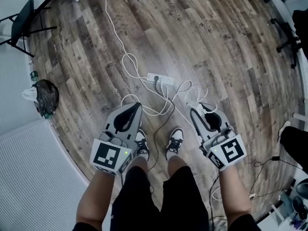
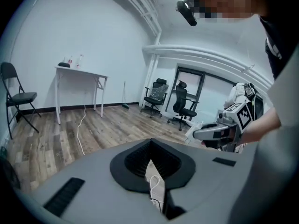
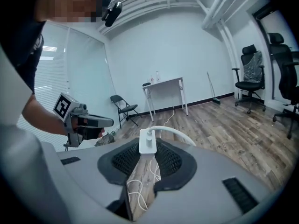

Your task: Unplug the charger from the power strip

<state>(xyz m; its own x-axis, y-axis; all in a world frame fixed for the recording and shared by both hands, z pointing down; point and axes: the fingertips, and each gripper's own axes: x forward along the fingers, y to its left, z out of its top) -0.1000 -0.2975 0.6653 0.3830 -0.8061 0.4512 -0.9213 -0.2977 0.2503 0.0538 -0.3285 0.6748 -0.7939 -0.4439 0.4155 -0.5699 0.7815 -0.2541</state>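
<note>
The white power strip lies on the wood floor ahead of my feet, with white cables looped around it. My right gripper is held high above the floor, shut on the white charger. In the right gripper view the charger stands upright between the jaw tips of the right gripper, free of the strip, and its cable arcs off to the right. My left gripper hangs level with it on the left. Its jaws meet at the tips of the left gripper with nothing between them.
A black folding chair and a dark bag are at the left. Office chairs stand at the right edge. A white table is by the far wall. My shoes stand below the grippers beside a thin black cable.
</note>
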